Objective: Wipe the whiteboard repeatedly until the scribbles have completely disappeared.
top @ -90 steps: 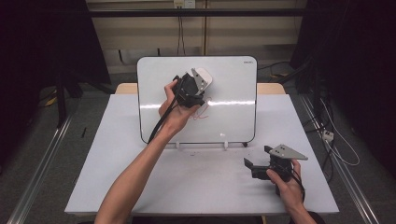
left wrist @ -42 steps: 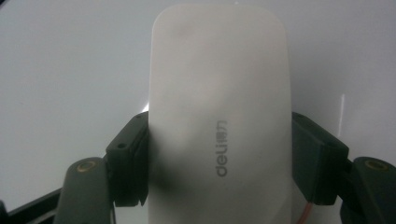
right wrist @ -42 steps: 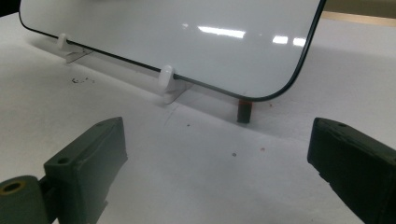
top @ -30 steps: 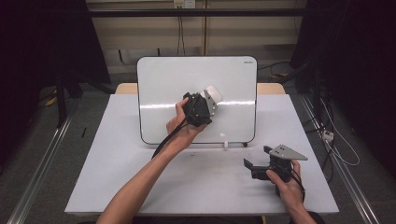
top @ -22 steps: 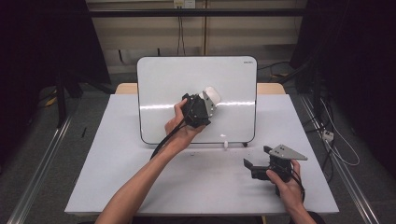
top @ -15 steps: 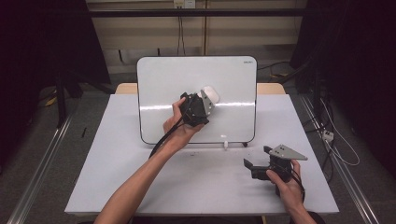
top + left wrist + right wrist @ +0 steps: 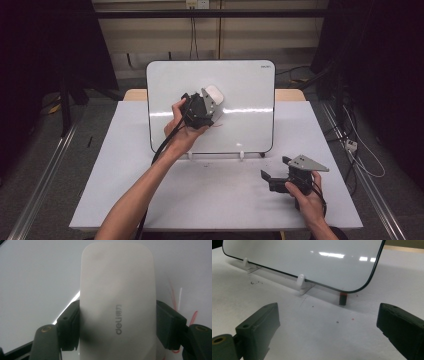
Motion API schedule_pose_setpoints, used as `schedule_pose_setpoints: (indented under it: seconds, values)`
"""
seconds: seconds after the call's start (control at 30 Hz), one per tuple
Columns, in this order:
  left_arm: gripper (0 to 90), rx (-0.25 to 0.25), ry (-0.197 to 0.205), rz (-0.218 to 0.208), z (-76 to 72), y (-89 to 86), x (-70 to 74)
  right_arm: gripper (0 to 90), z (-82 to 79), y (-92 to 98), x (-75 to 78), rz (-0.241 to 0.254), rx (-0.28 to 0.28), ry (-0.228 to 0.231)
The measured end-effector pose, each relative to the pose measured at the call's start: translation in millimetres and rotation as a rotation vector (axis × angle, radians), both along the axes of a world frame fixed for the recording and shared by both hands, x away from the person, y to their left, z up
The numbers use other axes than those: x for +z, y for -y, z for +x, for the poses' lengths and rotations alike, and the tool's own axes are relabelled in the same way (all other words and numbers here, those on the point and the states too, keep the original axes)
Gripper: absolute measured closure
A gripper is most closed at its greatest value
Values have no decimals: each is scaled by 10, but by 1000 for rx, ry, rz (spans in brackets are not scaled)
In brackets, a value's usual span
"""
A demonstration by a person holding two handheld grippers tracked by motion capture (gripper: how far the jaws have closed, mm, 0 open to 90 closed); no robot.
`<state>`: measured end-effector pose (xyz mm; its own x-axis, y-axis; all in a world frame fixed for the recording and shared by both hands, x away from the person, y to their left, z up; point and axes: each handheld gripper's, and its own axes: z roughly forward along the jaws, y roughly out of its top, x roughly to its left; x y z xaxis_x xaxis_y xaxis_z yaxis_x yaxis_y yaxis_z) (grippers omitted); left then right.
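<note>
Left gripper (image 7: 209,100) pinches the white eraser (image 7: 117,302) by its long sides, so the flat face can press on the whiteboard (image 7: 240,80) by the red marks (image 7: 175,297), near the board's middle. Its long axis runs straight out along the jaws, toward the board's top edge. Right gripper (image 7: 327,325) idles, spread wide, near the table's (image 7: 125,190) front right corner.

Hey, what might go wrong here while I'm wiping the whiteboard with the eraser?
1. The whiteboard leans on small white clips; a hard push from the eraser could tip it or slide it back.
2. The left tool grips the smooth eraser only at its sides, so it may twist or slip.
3. Faint red marks beside the eraser may smear instead of clearing.
</note>
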<state>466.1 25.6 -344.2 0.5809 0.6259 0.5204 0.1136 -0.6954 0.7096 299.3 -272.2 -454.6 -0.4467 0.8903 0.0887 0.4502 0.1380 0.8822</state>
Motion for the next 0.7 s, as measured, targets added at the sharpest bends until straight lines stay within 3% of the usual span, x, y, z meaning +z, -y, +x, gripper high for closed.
schedule_pose_setpoints:
  seconds: [0.33, 0.6, 0.7]
  values:
    - [312, 26, 1, -23, 25, -184, 16, 46, -6, 0, 3, 0, 1, 1]
    - [311, 47, 7, -46, -53, -281, -89, 46, -5, -2, 3, 0, 0, 1]
    - [311, 35, 11, -35, -110, -319, -157, 45, -5, -5, 3, -2, 0, 1]
